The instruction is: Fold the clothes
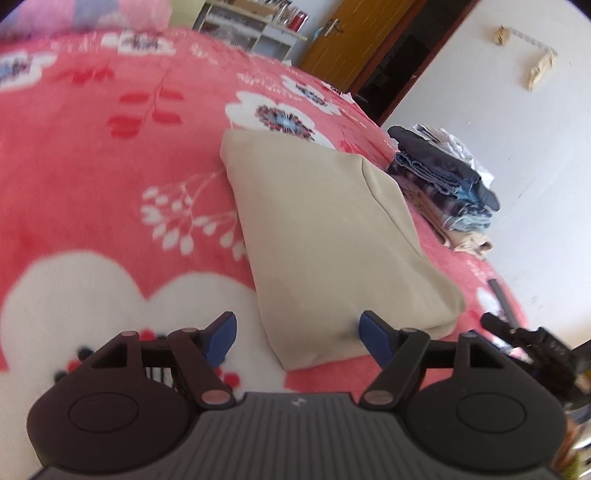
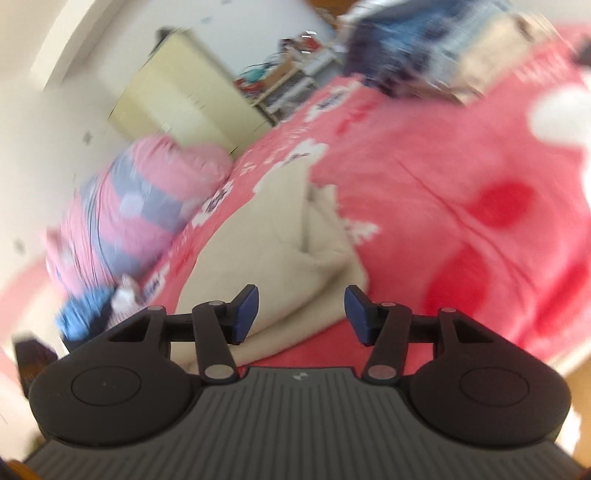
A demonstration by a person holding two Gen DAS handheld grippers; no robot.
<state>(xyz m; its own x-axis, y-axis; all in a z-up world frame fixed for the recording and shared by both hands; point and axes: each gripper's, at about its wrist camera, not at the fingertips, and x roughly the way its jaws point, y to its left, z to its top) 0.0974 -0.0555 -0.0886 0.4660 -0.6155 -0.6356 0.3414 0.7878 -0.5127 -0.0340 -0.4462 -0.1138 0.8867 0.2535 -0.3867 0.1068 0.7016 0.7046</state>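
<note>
Nearest us, our left gripper (image 1: pixel 297 338) hangs with its blue pads spread wide and nothing between them, poised just over the near corner of the folded beige garment (image 1: pixel 325 236). Our right gripper (image 2: pixel 301 314) is likewise parted and empty, above the garment's rumpled near edge in a blurred view. The garment lies flat on the pink floral blanket (image 1: pixel 92 177). Beyond it, at the bed's far edge, we see a stack of folded clothes (image 1: pixel 443 184), mostly dark and denim. Farther off stand a white shelf (image 1: pixel 255 26) and a wooden door (image 1: pixel 354 33)
</note>
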